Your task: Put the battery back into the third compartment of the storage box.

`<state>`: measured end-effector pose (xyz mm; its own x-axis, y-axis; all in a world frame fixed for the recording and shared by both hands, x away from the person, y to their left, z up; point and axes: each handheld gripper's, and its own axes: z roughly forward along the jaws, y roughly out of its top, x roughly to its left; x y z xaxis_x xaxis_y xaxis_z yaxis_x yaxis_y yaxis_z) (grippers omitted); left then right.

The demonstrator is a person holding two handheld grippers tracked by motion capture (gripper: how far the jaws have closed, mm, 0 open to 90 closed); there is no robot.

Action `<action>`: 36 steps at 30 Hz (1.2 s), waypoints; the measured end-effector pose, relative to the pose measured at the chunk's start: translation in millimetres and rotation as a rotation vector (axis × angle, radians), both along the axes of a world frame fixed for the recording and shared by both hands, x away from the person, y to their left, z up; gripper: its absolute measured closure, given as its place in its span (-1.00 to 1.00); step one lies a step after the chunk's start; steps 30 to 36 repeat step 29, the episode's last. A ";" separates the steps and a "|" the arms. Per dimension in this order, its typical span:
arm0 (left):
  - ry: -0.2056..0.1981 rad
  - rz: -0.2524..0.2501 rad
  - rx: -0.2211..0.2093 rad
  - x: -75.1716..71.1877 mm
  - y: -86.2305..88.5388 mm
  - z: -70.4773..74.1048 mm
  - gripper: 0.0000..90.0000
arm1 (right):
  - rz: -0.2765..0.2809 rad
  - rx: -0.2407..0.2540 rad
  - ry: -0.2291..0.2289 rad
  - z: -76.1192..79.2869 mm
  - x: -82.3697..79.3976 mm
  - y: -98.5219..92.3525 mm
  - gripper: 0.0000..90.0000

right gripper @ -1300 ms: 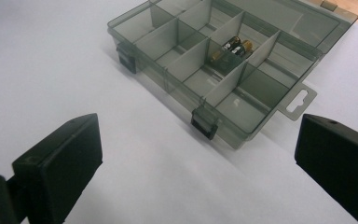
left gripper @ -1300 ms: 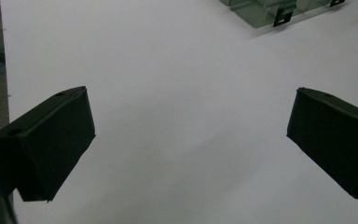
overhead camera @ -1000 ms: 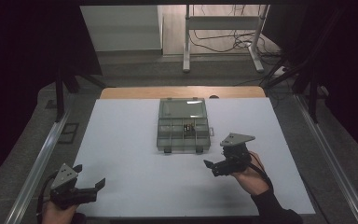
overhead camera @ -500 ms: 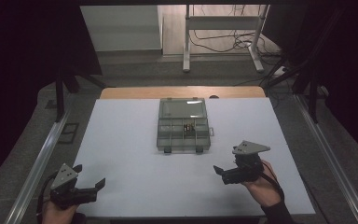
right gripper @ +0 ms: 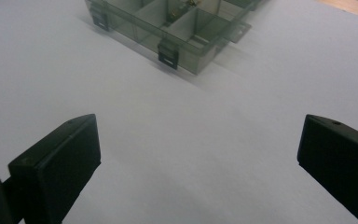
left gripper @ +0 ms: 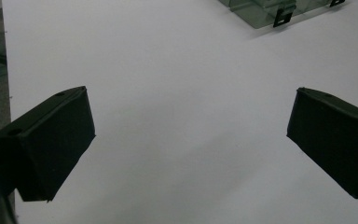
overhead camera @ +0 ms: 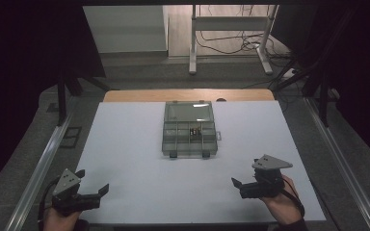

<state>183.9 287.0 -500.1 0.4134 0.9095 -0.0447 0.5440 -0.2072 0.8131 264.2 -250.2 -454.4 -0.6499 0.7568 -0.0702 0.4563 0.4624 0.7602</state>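
Observation:
A clear grey compartment box [overhead camera: 189, 131] sits mid-table with its lid laid back and something small and dark in a middle cell [overhead camera: 194, 131]. My left gripper [overhead camera: 93, 181] rests near the front left corner of the table, jaws wide apart, nothing between them [left gripper: 191, 121]; the box's front corner [left gripper: 270, 11] shows far ahead. My right gripper [overhead camera: 239, 188] is held by a hand at the front right, pointing left toward the box, open and empty [right gripper: 198, 144]. The box's latched front wall [right gripper: 168, 49] lies well ahead of it.
The white table top [overhead camera: 135, 144] has a wooden strip [overhead camera: 188, 95] along its far edge. Metal rails [overhead camera: 38, 163] run along both sides. A stand with cables [overhead camera: 226, 43] is on the floor beyond the table.
My right gripper has drawn back from beside the box toward the front right of the table. The left gripper has stayed where it was.

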 end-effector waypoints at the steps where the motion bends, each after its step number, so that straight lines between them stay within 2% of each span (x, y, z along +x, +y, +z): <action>1: 0.000 0.000 0.000 0.0 0.0 0.0 -0.98 | -0.008 0.003 -0.001 -0.9 -1.5 -1.5 -1.00; 8: -0.004 0.001 -0.001 -0.2 -0.4 -0.1 -0.98 | -0.047 -0.002 0.004 -9.6 -8.5 -12.2 -1.00; 15: -0.006 -0.002 0.001 -0.4 -0.4 -0.1 -0.98 | -0.092 -0.035 0.011 -22.0 -13.9 -22.8 -1.00; 20: -0.006 -0.003 0.001 -0.5 -0.4 -0.1 -0.98 | -0.120 -0.047 0.041 -32.1 -17.7 -31.2 -1.00; 24: -0.006 -0.004 0.002 -0.6 -0.4 -0.1 -0.98 | -0.140 -0.035 0.044 -32.5 -17.4 -33.4 -1.00; 27: -0.006 -0.004 -0.001 -0.3 -0.3 0.0 -0.98 | -0.142 -0.045 0.058 -33.8 -15.9 -32.6 -1.00; 36: -0.006 -0.005 0.002 0.0 -0.9 0.0 -0.98 | -0.140 -0.050 0.059 -34.2 -15.5 -32.4 -1.00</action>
